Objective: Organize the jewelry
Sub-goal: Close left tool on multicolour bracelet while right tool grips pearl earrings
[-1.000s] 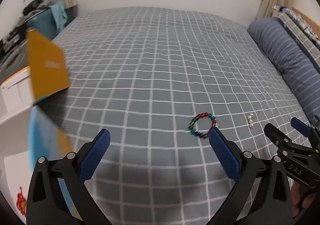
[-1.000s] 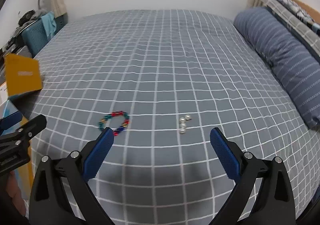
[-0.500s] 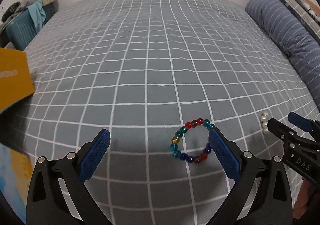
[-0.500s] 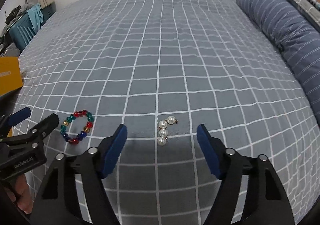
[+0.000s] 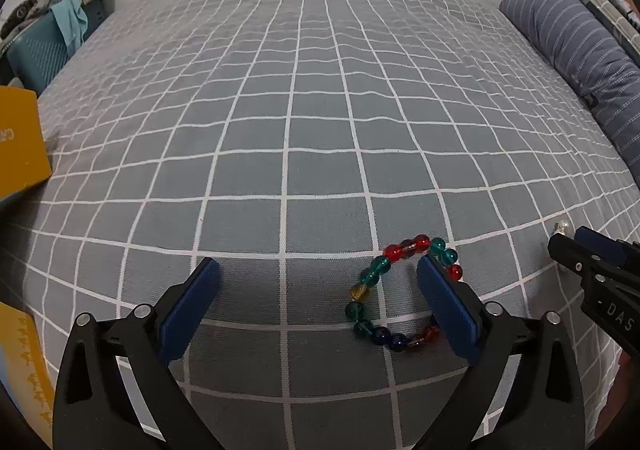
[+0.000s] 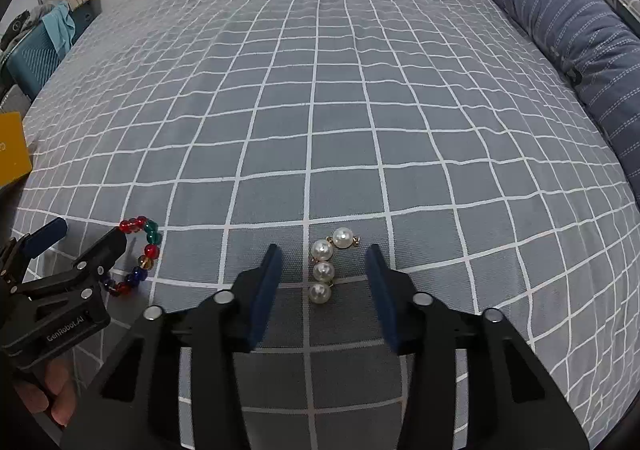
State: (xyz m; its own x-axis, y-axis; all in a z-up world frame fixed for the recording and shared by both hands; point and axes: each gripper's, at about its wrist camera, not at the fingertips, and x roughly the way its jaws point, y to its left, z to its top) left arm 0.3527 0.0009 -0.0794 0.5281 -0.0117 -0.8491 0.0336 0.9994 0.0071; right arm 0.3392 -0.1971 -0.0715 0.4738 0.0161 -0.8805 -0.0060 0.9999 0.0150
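A bracelet of red, green, blue and amber beads (image 5: 394,292) lies on the grey checked bedspread (image 5: 304,130). My left gripper (image 5: 318,278) is open and low over it; its right finger (image 5: 446,306) stands inside the bead ring. The bracelet also shows at the left of the right wrist view (image 6: 138,256), partly behind the left gripper (image 6: 76,246). A short string of white pearls (image 6: 326,266) lies between the open, narrowed fingers of my right gripper (image 6: 324,262). One pearl (image 5: 563,225) shows beside the right gripper (image 5: 584,246) in the left wrist view.
A blue striped bolster (image 5: 580,50) lies along the bed's right side. An orange box (image 5: 18,146) sits at the bed's left edge. A teal chair with clothes (image 5: 44,46) stands at the far left. A white wall is behind the bed.
Both grippers have moved forward and down toward the bedspread. The left one now straddles the bracelet's edge. The right one has narrowed its fingers around the pearls.
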